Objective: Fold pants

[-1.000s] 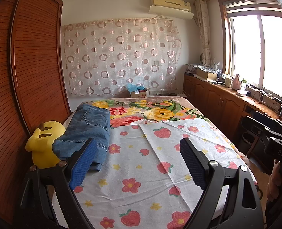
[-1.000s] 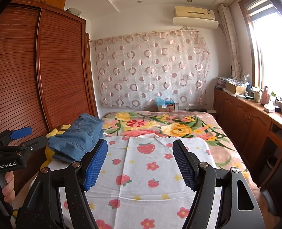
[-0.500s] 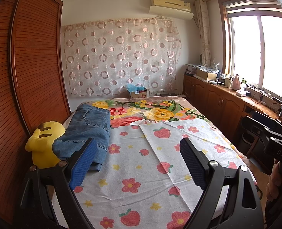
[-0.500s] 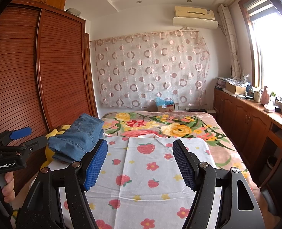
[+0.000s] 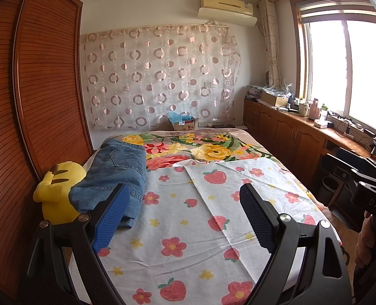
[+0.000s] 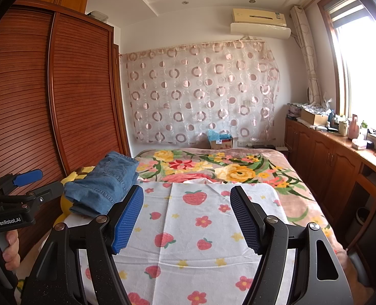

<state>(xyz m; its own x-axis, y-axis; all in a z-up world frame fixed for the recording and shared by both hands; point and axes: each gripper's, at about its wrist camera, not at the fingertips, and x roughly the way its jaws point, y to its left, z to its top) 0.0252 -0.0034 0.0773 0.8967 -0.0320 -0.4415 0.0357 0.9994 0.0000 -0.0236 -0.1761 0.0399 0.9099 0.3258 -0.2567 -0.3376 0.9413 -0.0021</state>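
Grippers wide apart, jeans folded at the bed's left edge

Your left gripper is held above the near end of the bed with its blue-padded fingers spread wide and nothing between them. Your right gripper is held the same way, fingers splayed and holding nothing; your left hand shows at the left edge of that view, wrapped around the other tool's handle. Below both lies the white strawberry-and-flower sheet, flat apart from a few creases, with a second layer lapped over its right part. The jeans sit as a folded denim bundle on the sheet's left side, a back pocket facing up, their outer edge resting against a yellow plush toy wedged beside the wooden wardrobe. Beyond the sheet, a floral blanket covers the far half of the bed up to the circle-patterned curtain.
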